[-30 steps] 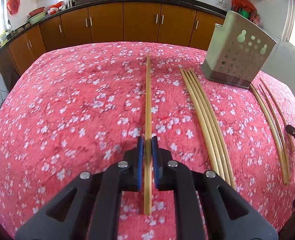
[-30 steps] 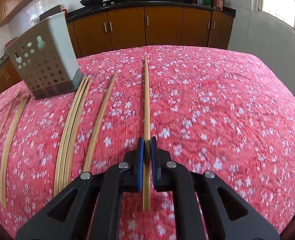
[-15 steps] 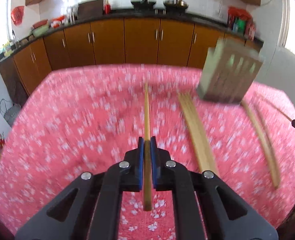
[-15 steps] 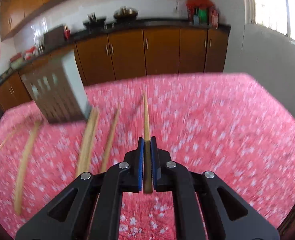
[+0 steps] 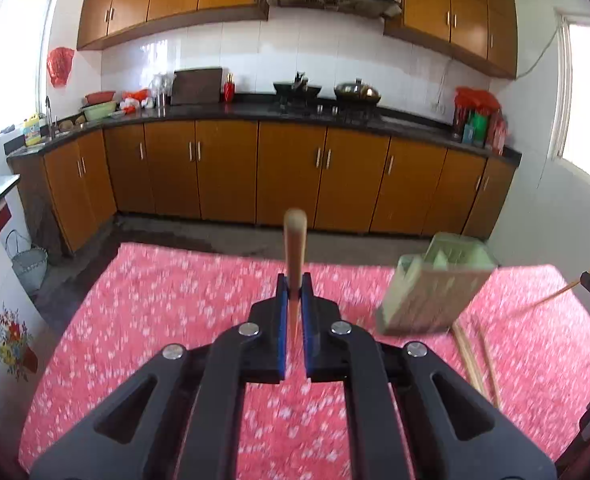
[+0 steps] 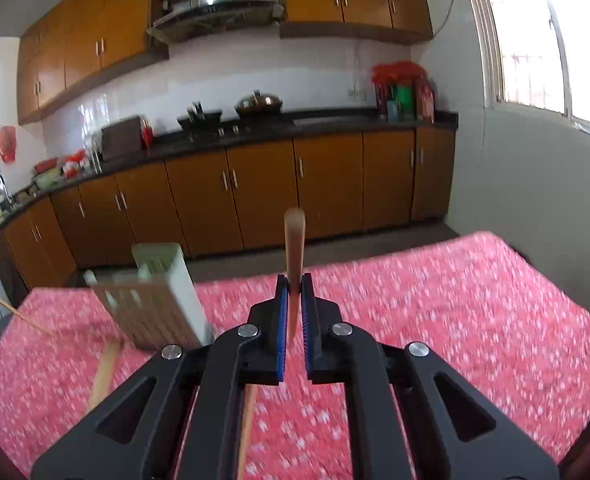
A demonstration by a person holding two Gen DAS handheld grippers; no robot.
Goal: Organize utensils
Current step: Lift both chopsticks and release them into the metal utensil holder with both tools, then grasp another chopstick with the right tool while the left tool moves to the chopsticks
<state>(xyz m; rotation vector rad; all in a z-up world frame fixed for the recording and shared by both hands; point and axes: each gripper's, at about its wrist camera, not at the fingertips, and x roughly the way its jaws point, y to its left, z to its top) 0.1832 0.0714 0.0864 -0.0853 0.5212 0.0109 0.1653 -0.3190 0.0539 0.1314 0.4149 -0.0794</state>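
two tools, left tool (image 5: 294,286) and right tool (image 6: 294,286) each clenched on a chopstick (image 5: 295,248) (image 6: 294,244), holder (image 5: 435,284) right in left view, left in right view

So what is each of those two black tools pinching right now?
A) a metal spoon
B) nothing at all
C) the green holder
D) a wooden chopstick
D: the left tool is clamped on a wooden chopstick that sticks out past its blue pads, and the right tool grips another chopstick the same way, while the green holder stands on the pink floral tablecloth.
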